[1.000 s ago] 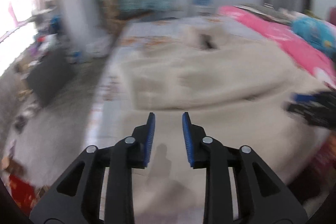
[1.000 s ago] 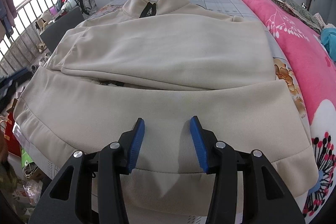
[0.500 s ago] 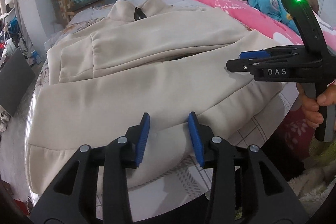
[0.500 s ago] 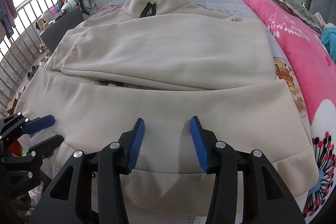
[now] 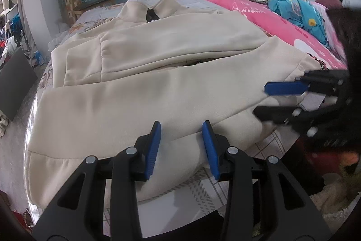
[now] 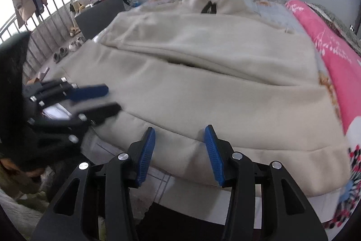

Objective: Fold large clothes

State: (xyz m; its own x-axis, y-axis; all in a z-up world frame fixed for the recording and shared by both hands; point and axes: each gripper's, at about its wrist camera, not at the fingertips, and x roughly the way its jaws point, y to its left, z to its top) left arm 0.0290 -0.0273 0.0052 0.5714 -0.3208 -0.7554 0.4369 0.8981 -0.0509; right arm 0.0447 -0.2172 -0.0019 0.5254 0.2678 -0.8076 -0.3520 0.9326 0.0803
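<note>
Both wrist views look down close over the near hem of the cream sweatshirt (image 5: 158, 105) on the bed (image 6: 266, 5) — left from the left corner, right from the right — each catching the other gripper.

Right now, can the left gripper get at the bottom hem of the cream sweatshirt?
Probably yes: the left gripper sits right over the sweatshirt's hem, jaws open, nothing between them and the cloth.
</note>
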